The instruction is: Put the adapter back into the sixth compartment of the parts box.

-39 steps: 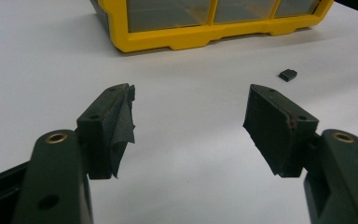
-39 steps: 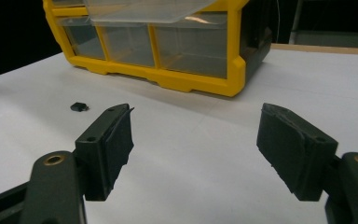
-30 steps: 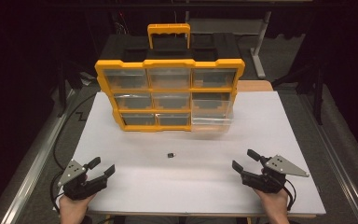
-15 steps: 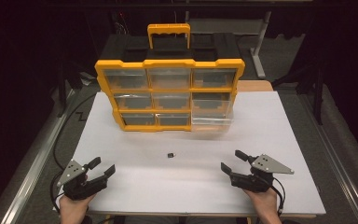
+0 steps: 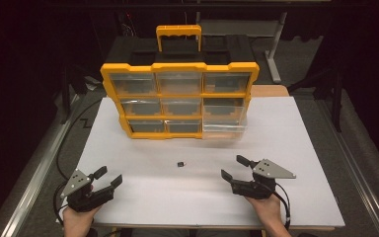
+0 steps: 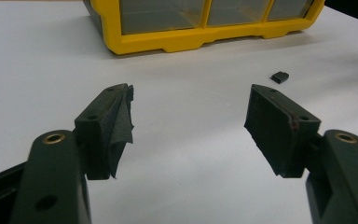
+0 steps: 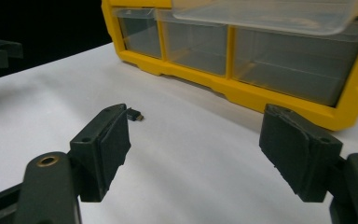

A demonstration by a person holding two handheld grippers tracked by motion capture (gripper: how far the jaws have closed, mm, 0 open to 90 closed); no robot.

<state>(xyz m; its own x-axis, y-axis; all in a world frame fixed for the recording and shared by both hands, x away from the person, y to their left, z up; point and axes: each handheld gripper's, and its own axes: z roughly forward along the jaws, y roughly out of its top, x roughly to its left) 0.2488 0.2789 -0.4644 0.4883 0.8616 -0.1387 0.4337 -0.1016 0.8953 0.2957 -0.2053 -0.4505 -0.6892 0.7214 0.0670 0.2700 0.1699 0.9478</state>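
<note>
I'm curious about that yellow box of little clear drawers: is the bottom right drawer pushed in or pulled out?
Pulled out. The clear plastic drawer juts forward from the yellow drawer organizer, past its neighbours.

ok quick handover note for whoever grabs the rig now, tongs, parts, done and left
Left tongs: open, holding nothing, resting low near the table's front left.
Right tongs: open, holding nothing, at front right, pointed toward the small black part.
The part lies loose on the white table, between the tongs and the yellow drawer organizer, touching neither.
The organizer's clear lower right drawer is pulled out.
Done: drawer open. Left: probably pick up the part, likely with the right tongs, and drop it in the drawer.
</note>
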